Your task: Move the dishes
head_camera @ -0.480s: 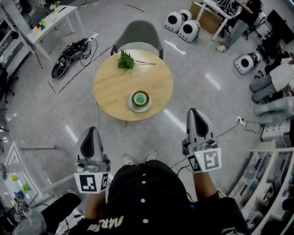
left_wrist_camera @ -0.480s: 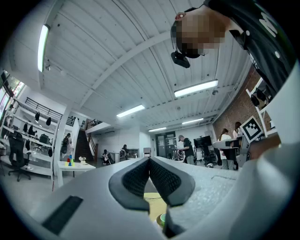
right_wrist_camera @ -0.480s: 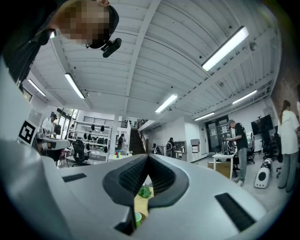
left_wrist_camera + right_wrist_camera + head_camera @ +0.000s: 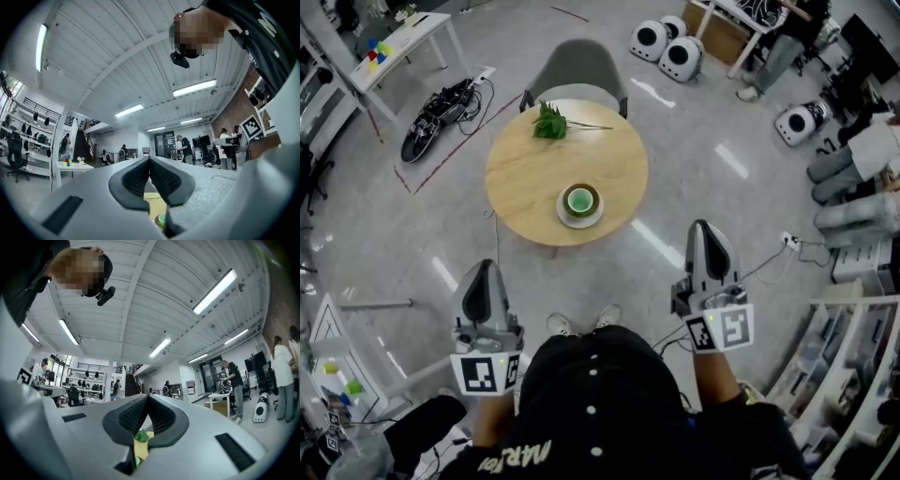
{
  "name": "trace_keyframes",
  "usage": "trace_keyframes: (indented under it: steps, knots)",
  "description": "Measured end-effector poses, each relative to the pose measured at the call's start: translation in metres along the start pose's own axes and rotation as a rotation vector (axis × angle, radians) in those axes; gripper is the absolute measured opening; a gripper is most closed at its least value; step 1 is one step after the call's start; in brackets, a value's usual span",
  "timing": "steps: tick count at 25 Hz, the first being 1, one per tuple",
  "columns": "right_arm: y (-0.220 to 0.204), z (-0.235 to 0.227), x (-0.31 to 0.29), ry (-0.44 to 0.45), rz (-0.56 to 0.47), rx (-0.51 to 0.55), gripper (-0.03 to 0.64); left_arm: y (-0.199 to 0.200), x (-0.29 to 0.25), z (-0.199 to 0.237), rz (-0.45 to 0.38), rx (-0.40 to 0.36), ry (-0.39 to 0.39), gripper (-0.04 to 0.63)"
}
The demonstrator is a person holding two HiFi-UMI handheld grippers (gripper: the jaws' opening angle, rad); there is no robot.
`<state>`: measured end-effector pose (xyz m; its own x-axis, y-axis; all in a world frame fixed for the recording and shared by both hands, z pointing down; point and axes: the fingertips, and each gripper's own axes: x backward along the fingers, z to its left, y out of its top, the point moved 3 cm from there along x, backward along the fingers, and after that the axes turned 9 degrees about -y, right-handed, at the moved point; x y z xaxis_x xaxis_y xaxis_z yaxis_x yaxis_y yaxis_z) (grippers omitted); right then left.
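Since the earlier frame the round worktop (image 4: 525, 173) has drifted slightly leftward in the head view. The left hand-held gripper (image 4: 486, 269) and right hand-held gripper (image 4: 706, 230) are pressed together, empty. The green cup (image 4: 579, 200) on its saucer (image 4: 565, 215) stands well ahead, between them. Approach first, then spread the jaws near the saucer rim.

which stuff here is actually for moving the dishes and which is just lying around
For the job: green cup, white saucer under it, left gripper and right gripper, both shut and empty.

Just lying about: leafy sprig, grey chair, black cable tangle on the floor, white round machines.
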<state>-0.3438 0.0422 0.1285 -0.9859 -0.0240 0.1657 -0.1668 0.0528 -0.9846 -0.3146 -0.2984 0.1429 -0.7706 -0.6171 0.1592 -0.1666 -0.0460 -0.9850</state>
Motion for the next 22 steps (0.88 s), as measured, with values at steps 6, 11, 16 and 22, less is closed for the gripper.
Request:
trace_keyframes:
  steps: [6,11,16,22]
  knots:
    - [-0.003,-0.017,0.006,0.0,0.003,0.039,0.008,-0.003,-0.014,-0.01,0.001,0.007,-0.017,0.003]
    - [-0.003,-0.019,0.0,0.032,-0.006,0.059,0.261,-0.002,-0.022,-0.015,0.006,0.002,-0.025,0.003]
    - [-0.002,-0.034,-0.002,0.017,0.004,0.069,0.261,-0.001,-0.032,-0.025,0.009,-0.002,-0.022,0.003]
    - [-0.005,-0.073,0.001,0.008,0.024,0.067,0.259,-0.002,-0.056,-0.044,0.008,-0.007,0.0,0.003]
